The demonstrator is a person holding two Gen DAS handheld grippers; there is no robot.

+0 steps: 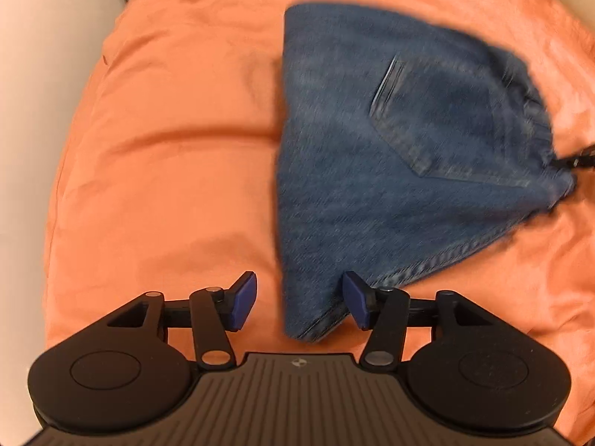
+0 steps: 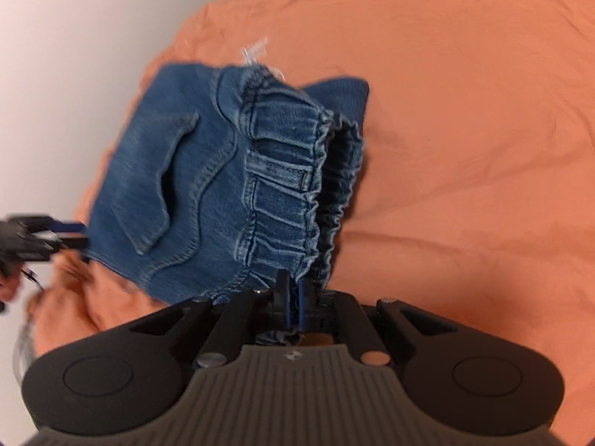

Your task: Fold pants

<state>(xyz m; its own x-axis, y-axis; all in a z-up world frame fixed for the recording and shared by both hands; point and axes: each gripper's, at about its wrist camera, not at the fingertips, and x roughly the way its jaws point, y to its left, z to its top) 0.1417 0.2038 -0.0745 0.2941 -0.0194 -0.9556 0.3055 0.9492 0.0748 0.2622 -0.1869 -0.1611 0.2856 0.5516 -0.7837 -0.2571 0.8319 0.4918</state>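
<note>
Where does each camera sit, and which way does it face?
Left wrist: on the left gripper, facing steeply down at the folded blue denim pants on the orange bedsheet; jaws open.
Right wrist: on the right gripper, facing down along the elastic waistband; jaws shut on it.
Shared: pants, bedsheet, and each other's gripper.

No words, numbers or brand names can be read in either view. The only sign is a small round emblem, split into light and dark quarters, on the ribbed dark housing of each claw body (image 1: 298, 362) (image 2: 292, 355); it is too small to identify.
</note>
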